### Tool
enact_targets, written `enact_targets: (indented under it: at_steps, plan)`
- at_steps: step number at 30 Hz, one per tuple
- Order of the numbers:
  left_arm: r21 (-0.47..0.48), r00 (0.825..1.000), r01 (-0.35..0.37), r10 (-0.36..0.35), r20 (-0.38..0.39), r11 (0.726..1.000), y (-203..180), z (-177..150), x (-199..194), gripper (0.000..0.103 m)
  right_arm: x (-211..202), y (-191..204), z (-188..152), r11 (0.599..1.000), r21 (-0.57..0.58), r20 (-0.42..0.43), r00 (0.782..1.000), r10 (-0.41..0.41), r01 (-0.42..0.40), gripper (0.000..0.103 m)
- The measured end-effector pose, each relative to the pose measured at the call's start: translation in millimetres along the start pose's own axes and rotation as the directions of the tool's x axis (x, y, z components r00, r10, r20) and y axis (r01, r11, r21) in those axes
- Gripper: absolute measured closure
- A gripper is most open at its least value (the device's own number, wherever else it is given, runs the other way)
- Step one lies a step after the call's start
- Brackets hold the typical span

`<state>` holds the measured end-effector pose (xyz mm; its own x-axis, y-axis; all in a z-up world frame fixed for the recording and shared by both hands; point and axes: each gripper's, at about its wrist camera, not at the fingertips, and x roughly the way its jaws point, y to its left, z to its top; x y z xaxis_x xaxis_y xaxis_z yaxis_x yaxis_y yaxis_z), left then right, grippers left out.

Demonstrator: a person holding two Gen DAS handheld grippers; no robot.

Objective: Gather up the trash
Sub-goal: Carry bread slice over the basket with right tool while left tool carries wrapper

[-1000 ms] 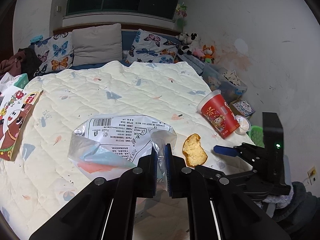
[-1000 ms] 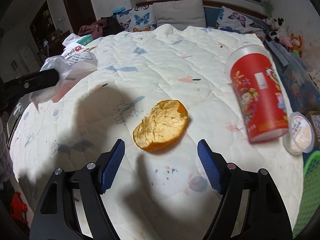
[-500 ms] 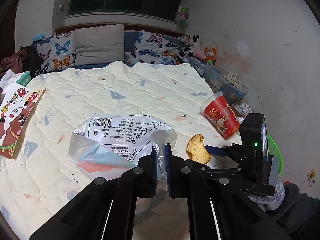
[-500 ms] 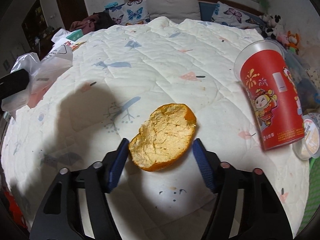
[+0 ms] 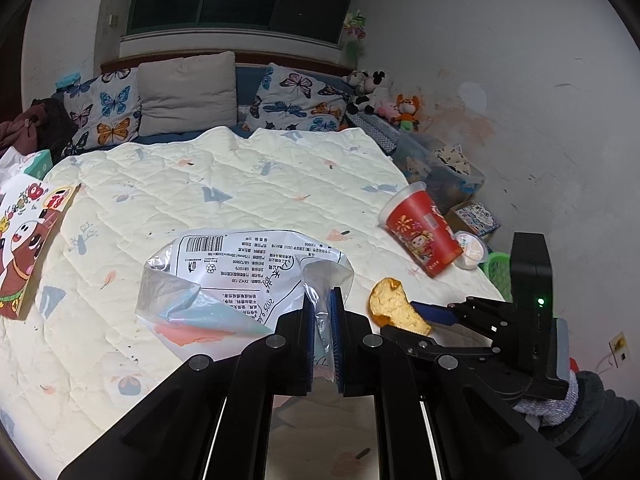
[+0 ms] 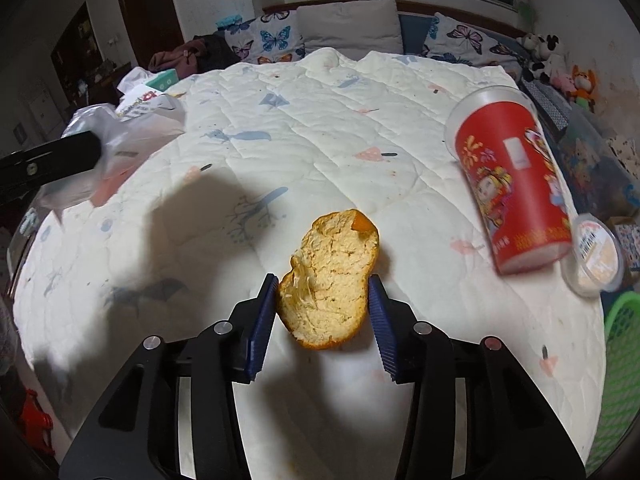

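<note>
Half-hidden orange peel (image 5: 394, 306), red cup (image 6: 514, 188) tilted

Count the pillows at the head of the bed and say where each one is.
3. A butterfly pillow on the left, a plain grey pillow in the middle, and a second butterfly pillow on the right. More may be hidden behind them.

The green plastic basket (image 6: 622, 364) is cut off by the right edge; the printed clear plastic bag (image 5: 240, 280) hides quilt beneath, its small text illegible.
</note>
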<state>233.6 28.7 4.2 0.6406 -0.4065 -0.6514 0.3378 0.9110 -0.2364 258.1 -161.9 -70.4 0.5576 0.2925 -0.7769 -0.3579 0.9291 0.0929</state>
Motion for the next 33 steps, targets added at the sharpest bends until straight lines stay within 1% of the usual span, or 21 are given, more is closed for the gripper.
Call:
enact_targets:
  at_steps: [5, 12, 18, 22, 26, 33]
  plan:
    - [0.001, 1.0, 0.028, -0.028, -0.004, 1.0, -11.3, -0.3, 0.6, 0.095, -20.5, -8.1, -12.9, 1.0, 0.027, 0.018, 1.0, 0.013, -0.013, 0.058]
    - [0.033, 0.998, 0.058, -0.057, -0.007, 0.998, -33.4, -1.2, 1.5, 0.095, -51.6, -19.9, -30.1, 0.998, 0.067, 0.054, 0.998, 0.016, -0.019, 0.059]
    - [0.07, 0.996, 0.093, -0.093, -0.009, 0.993, -58.6, 0.0, 1.3, 0.095, -79.9, -39.8, -44.9, 0.993, 0.114, 0.089, 0.996, -0.016, 0.006, 0.059]
    - [0.087, 0.991, 0.131, -0.131, -0.015, 0.987, -77.8, 1.5, 3.5, 0.095, -102.5, -63.6, -56.6, 0.986, 0.159, 0.11, 0.992, -0.06, 0.042, 0.059]
    - [0.115, 0.986, 0.166, -0.165, -0.019, 0.979, -100.6, 3.9, 5.4, 0.095, -125.1, -92.1, -68.4, 0.974, 0.201, 0.124, 0.984, -0.127, 0.1, 0.059]
    - [0.154, 0.973, 0.23, -0.228, -0.035, 0.961, -146.4, 11.1, 14.2, 0.095, -158.2, -159.5, -95.8, 0.927, 0.306, 0.106, 0.96, -0.261, 0.218, 0.059]
